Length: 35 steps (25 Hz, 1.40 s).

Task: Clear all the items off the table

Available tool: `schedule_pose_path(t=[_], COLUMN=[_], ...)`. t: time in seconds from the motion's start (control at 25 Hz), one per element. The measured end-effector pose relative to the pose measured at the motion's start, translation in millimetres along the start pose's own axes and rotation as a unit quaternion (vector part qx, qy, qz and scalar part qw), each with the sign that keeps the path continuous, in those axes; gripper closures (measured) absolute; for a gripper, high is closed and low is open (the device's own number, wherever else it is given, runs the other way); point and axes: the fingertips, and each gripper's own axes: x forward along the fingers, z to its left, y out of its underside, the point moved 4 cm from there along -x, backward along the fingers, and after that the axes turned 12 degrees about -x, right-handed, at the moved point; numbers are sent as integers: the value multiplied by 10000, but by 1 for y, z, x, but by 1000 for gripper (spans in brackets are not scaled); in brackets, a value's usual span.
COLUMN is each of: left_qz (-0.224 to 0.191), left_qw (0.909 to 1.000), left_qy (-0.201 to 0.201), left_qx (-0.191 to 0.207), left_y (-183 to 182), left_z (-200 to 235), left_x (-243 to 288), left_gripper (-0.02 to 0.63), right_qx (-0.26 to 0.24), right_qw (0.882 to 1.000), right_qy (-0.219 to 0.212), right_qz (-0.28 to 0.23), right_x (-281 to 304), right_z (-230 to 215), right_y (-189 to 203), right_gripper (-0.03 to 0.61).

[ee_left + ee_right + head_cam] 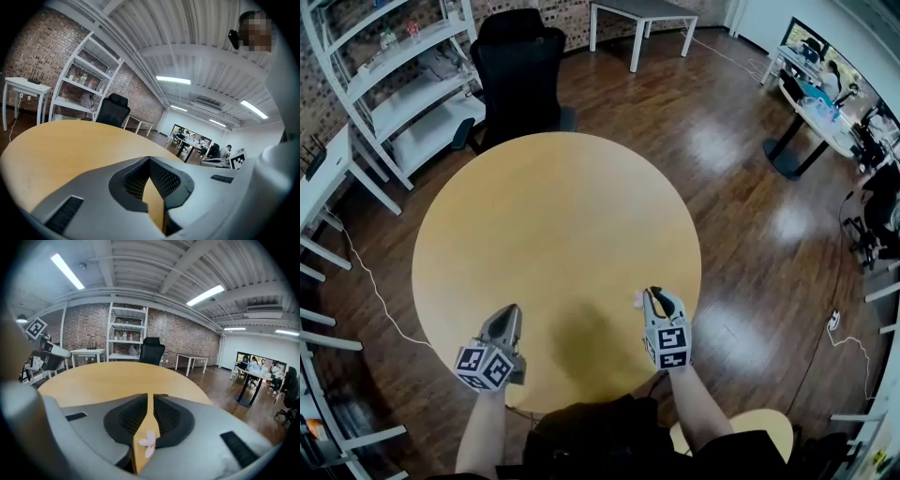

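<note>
The round wooden table (553, 206) is bare except for a tiny pale pink flower-shaped scrap (637, 299) near its front right edge. My right gripper (651, 292) hovers just right of it, jaws a thin slit apart. In the right gripper view the scrap (149, 442) lies on the tabletop, seen low through that slit, and the right gripper (149, 395) is not pressing on it. My left gripper (511, 309) rests over the front left of the table with its tips together and nothing in them; the left gripper (150, 159) looks across bare wood.
A black office chair (520, 70) stands behind the table, with white shelving (403, 84) to the back left and a white desk (323, 178) at the left. A white table (642, 14) sits far back. A round stool (769, 427) is by my right side.
</note>
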Motion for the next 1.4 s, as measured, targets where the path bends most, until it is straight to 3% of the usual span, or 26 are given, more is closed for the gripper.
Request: schedule_pose_path(t=[0.32,0.48,0.68,0.84,1.0,1.2,1.4], left_qz=[-358,-485,-627,-595,-627,-632,-563], left_qw=[9967,9939,9906,9858,9814,9807,9780], left_qy=[674,925,1145,1381,1683,1667,1823], left_qx=[281,364,413,750,676,798,849], left_y=[-38,-45,-47,-45,-56,-55,-52], left_z=[-32,-43,-57,-80,-92,-96,-98], left_x=[1,3,6,12,15,7,5], left_gripper=[614,614,614,614,614,614,614], right_qx=[202,220,271,151,80,-259,-146], right_qw=[9905,9839,9814,9807,9796,9811,9801], right_qy=[559,787,1005,1043,1062,1049,1233], right_qz=[-1240,-1591,-1611,-1648,-1701,-1607,-1548], right_x=[-64,-87,-100,-105,-105,-111,-129], right_z=[-23,-26,-32,-36,-34,-17,-3], right_y=[-81,-99,-94,-93,-101,-102,-95], right_gripper=[574,574,574,574,574,574,574])
